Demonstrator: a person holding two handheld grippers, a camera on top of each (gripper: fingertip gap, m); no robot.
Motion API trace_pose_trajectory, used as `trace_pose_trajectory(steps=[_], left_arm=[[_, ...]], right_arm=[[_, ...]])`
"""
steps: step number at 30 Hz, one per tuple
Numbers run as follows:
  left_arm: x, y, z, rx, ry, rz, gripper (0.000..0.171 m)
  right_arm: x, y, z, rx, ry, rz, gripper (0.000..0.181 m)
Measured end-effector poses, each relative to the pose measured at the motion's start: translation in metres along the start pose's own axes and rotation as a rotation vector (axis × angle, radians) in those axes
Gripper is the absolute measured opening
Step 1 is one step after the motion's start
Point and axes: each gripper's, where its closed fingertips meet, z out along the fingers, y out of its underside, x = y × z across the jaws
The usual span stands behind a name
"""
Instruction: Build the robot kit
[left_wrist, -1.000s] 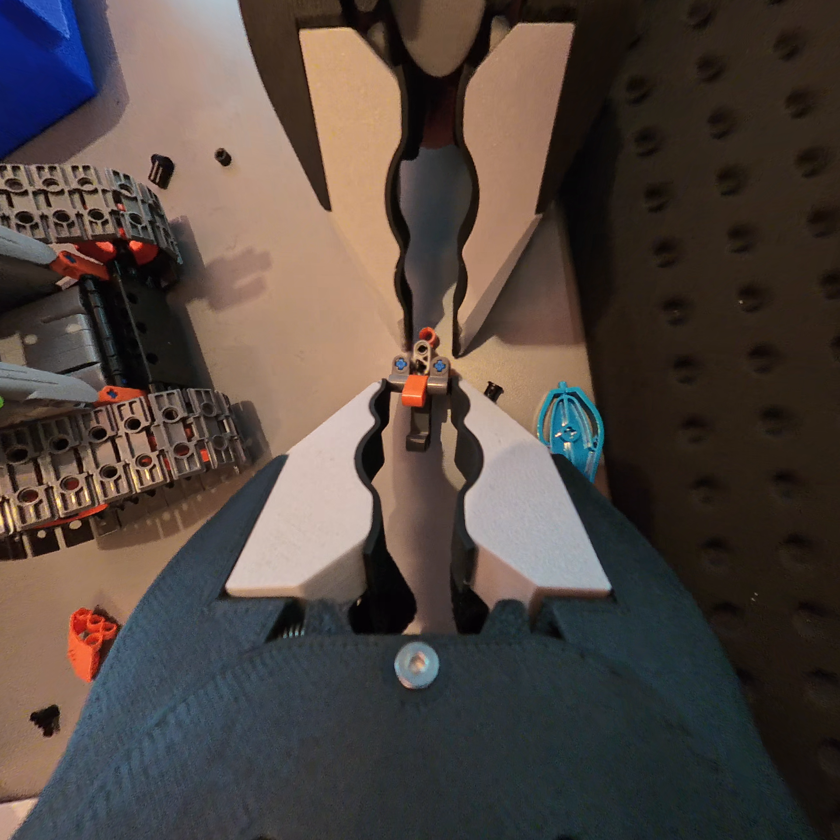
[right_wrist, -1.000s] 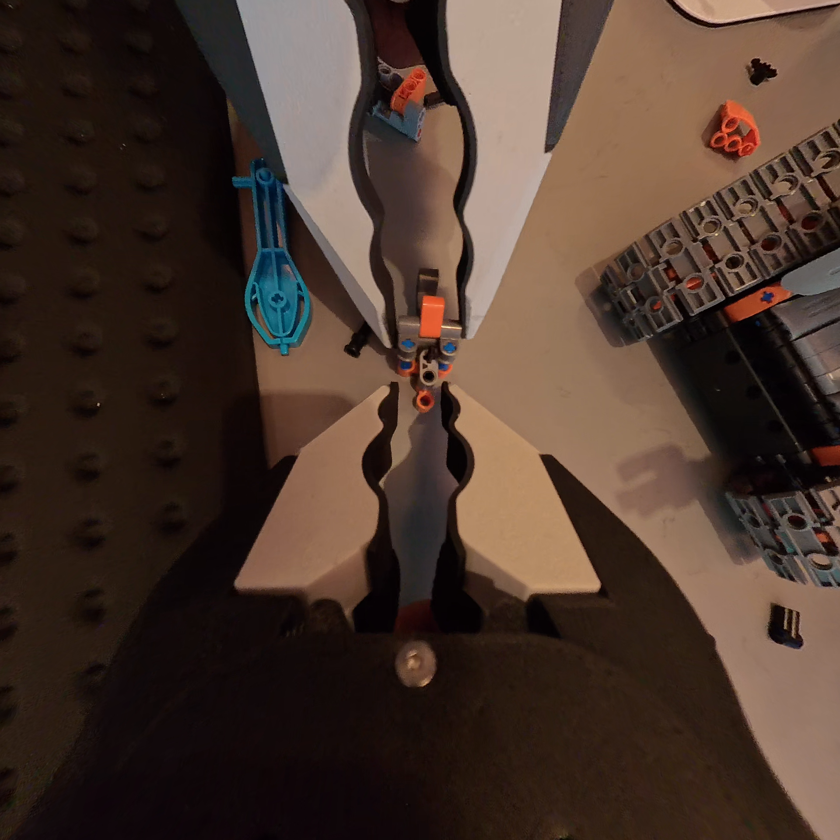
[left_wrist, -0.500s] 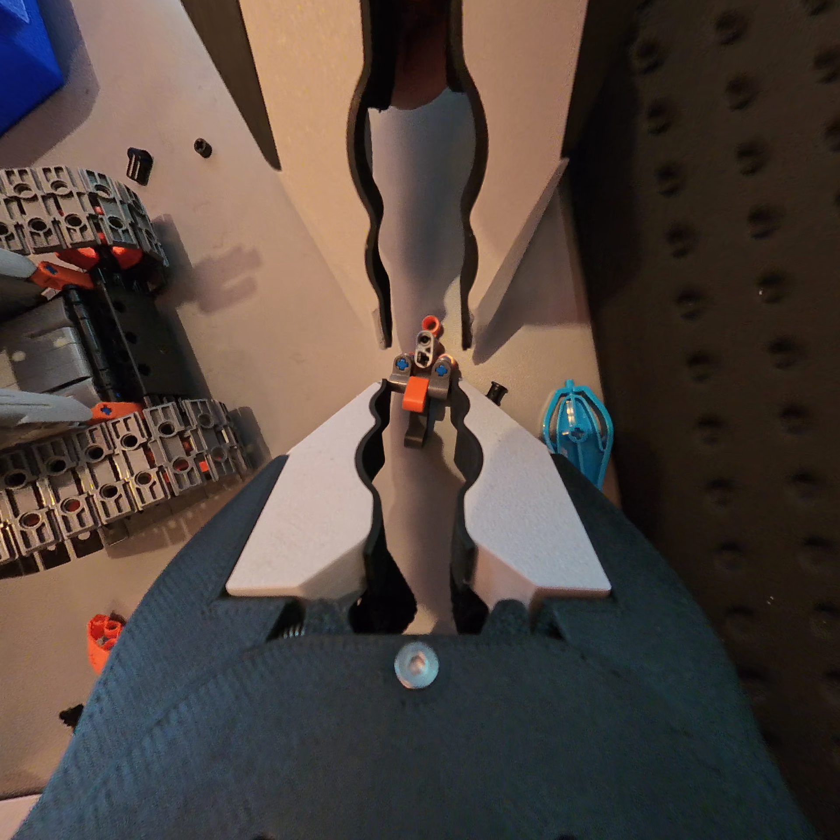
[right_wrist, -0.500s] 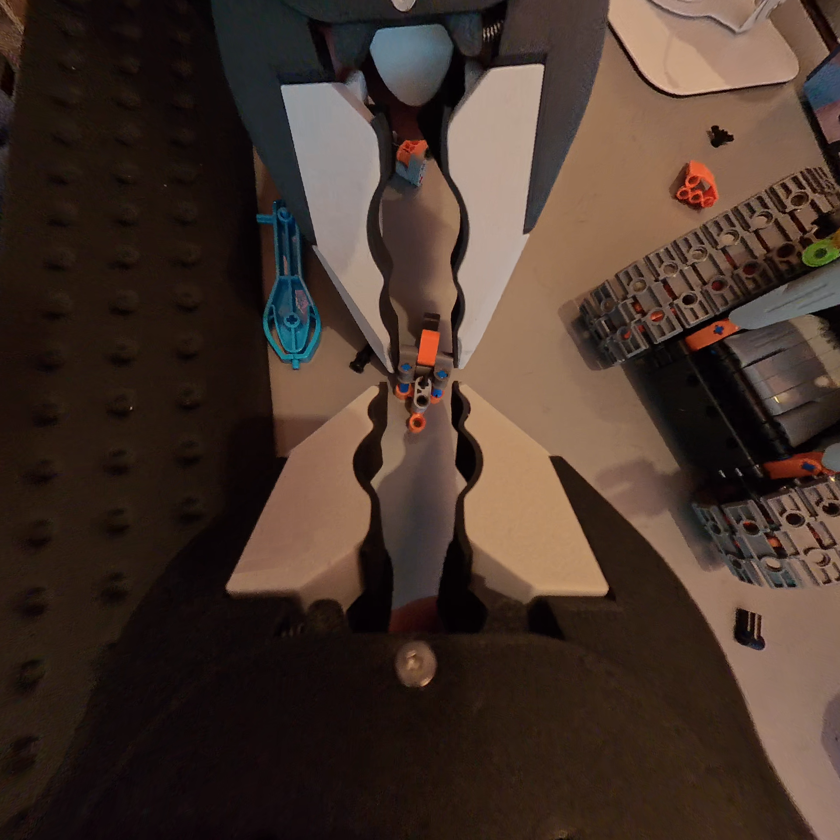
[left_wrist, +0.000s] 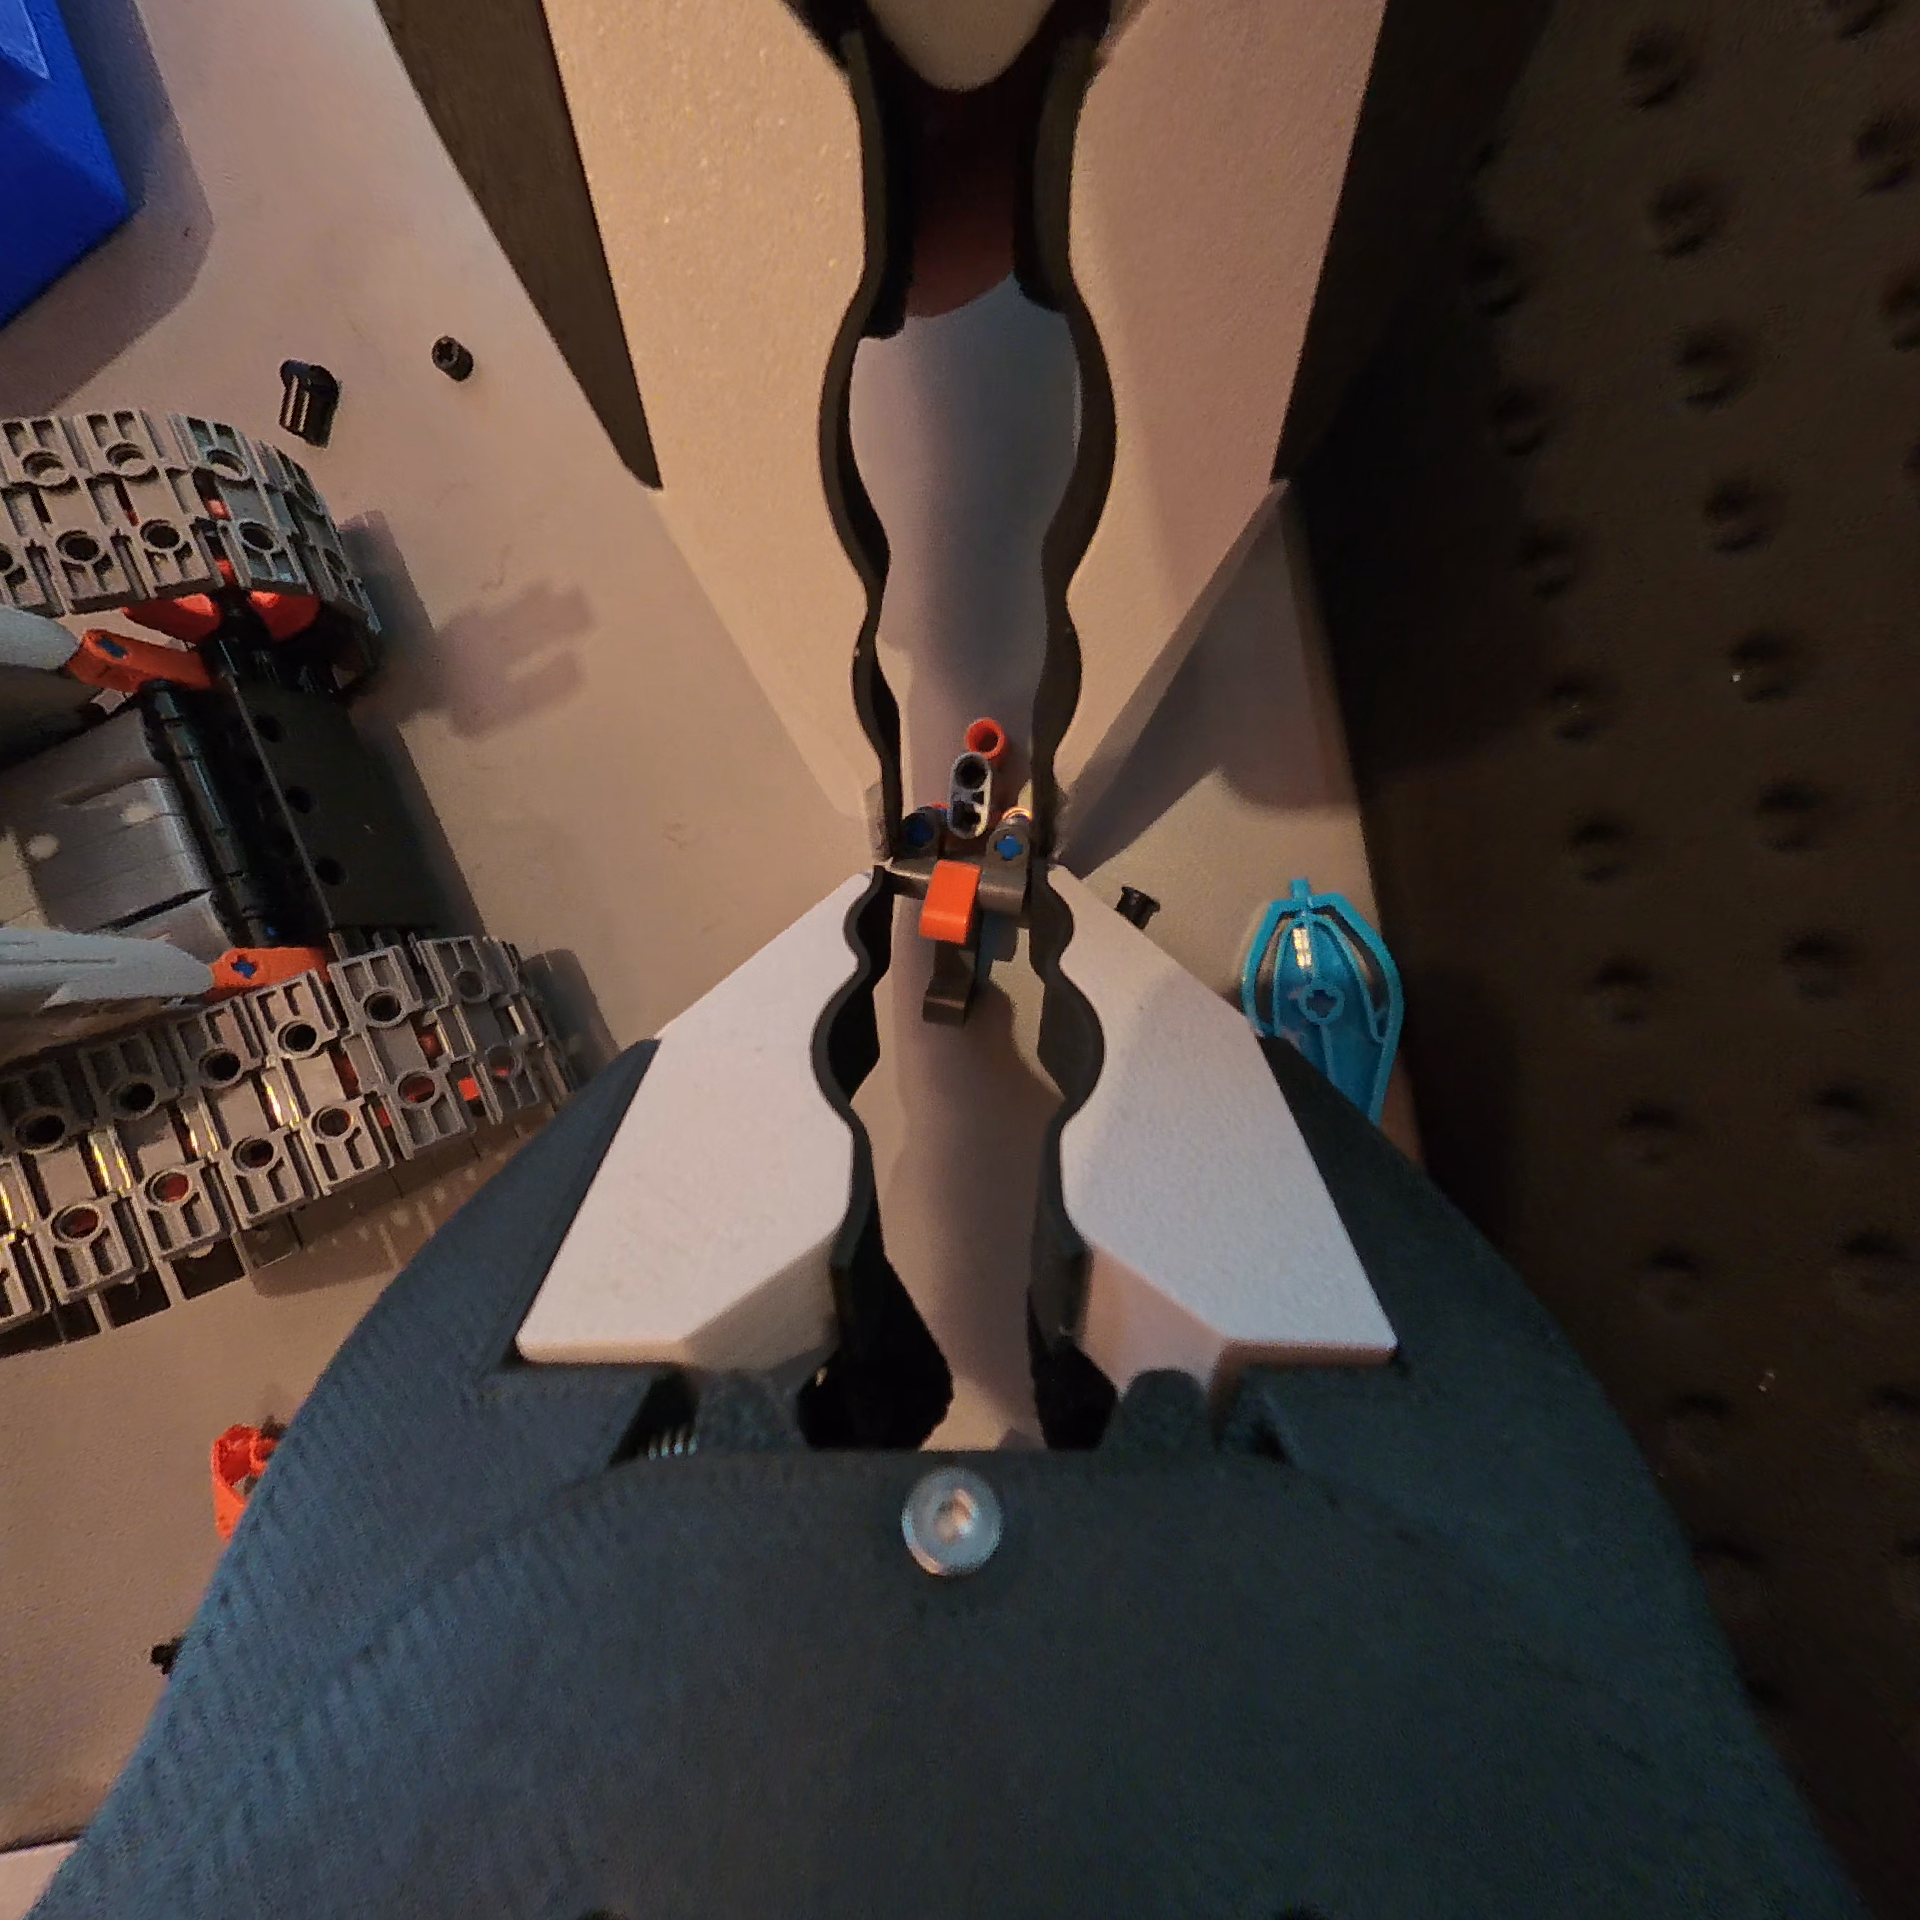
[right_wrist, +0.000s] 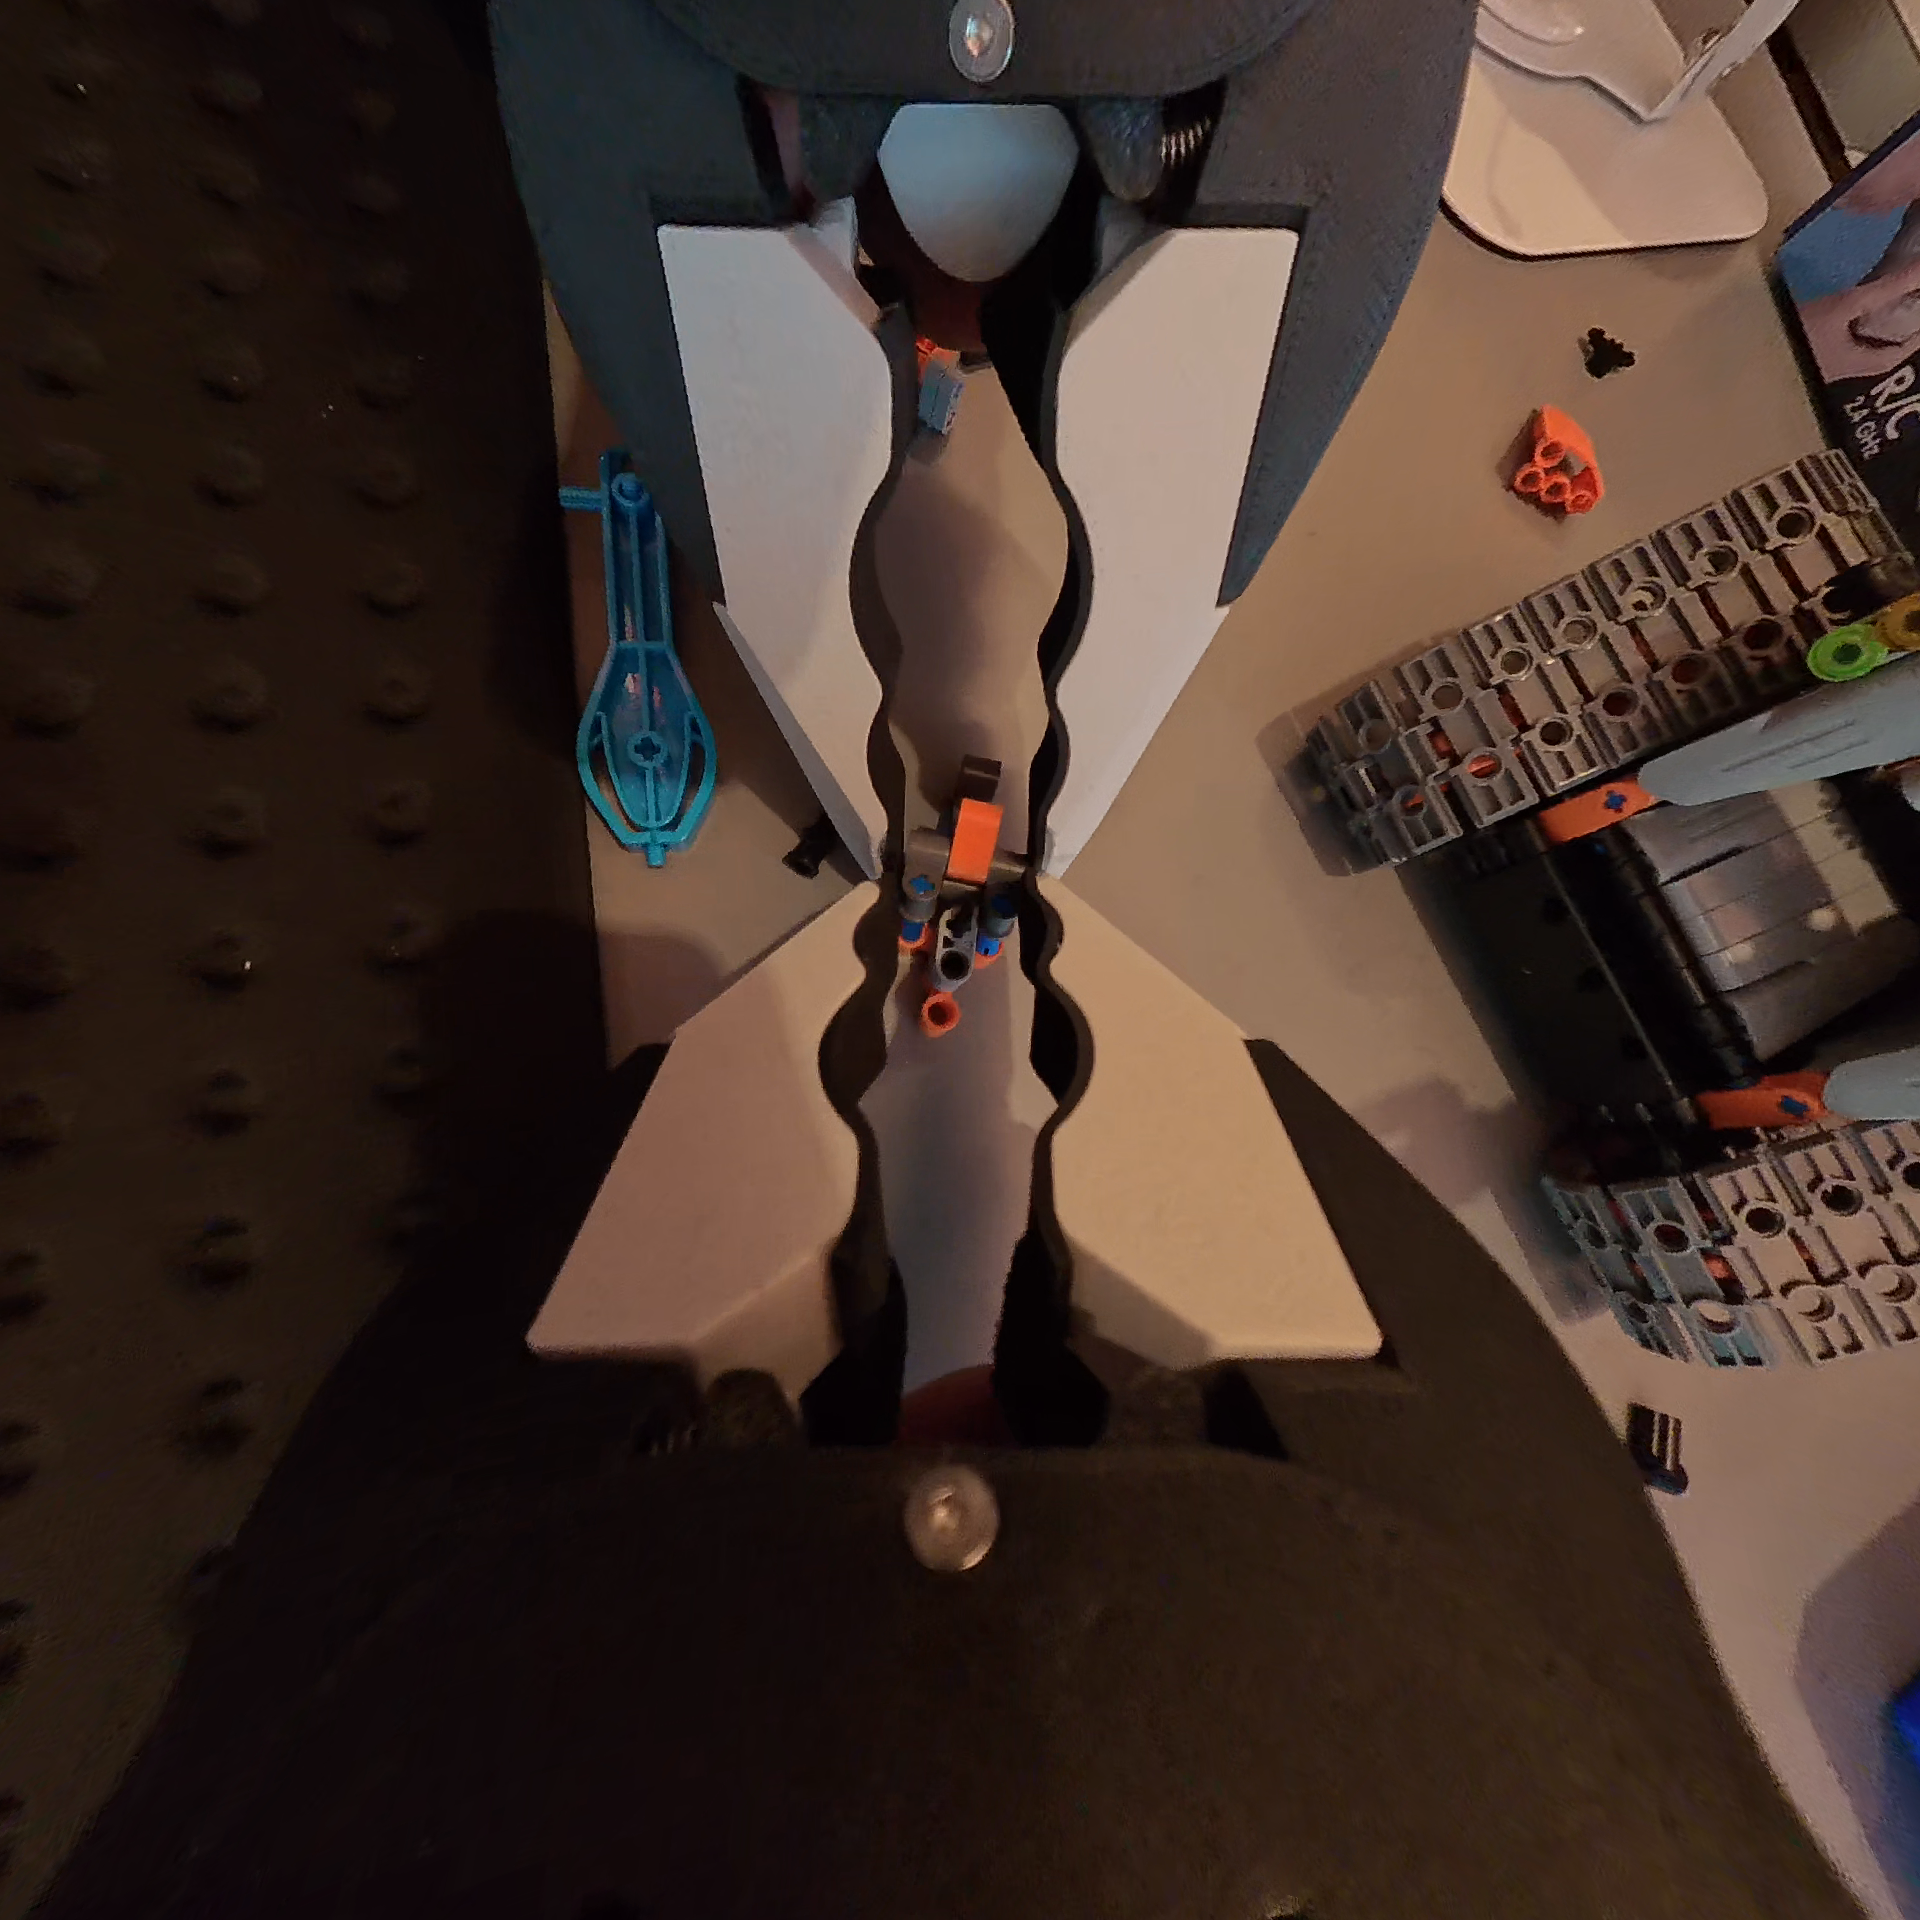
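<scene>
A small brick assembly (left_wrist: 961, 883), a grey crossbar with an orange clip, blue pins and a grey link tipped with an orange bush, hangs between two grippers that face each other tip to tip. My left gripper (left_wrist: 961, 894) is shut on the crossbar end. My right gripper (right_wrist: 961, 935) closes on the pin end of the assembly (right_wrist: 956, 904) from the opposite side. Its fingertips (left_wrist: 883, 810) show at the top of the left wrist view. The left gripper's fingers (right_wrist: 790, 520) fill the top of the right wrist view.
A grey tracked vehicle model (left_wrist: 260, 1091) (right_wrist: 1662, 935) lies beside the grippers on the table. A teal piece (left_wrist: 1325, 997) (right_wrist: 639, 727) and a black pin (left_wrist: 1138, 899) lie by the dark studded mat (left_wrist: 1662, 935). An orange connector (right_wrist: 1553, 478), a white base (right_wrist: 1600, 177) and a blue block (left_wrist: 52, 156) sit farther off. The teal piece (left_wrist: 1325, 997) is about 6 cm from both grippers' fingertips. Look for it in the right wrist view (right_wrist: 637, 757) too.
My right gripper opened from nearly shut, moved forward around the pin end of the assembly, and narrowed onto it. My left gripper kept its hold.
</scene>
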Motion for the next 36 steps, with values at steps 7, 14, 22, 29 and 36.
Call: trace_pose_trajectory(steps=[7,14,22,29,36], left_arm=[[0.001,-0.004,0.0,-0.017,0.007,0.014,0.024],[0.002,-0.009,0.002,-0.069,0.009,0.053,0.024],[0.003,-0.011,0.003,-0.137,0.004,0.093,0.023],[0.007,-0.01,0.009,-0.169,0.026,0.112,0.024],[0.0,-0.011,0.009,-0.116,-0.006,0.049,0.026]], right_arm=[[-0.001,0.003,-0.004,0.041,-0.015,0.049,0.02],[-0.002,0.007,-0.008,0.07,-0.029,0.096,0.02],[-0.005,0.012,-0.009,0.085,-0.04,0.135,0.019],[-0.008,0.018,-0.008,0.063,-0.059,0.148,0.02],[-0.002,0.01,-0.019,0.11,-0.043,0.164,0.031]])
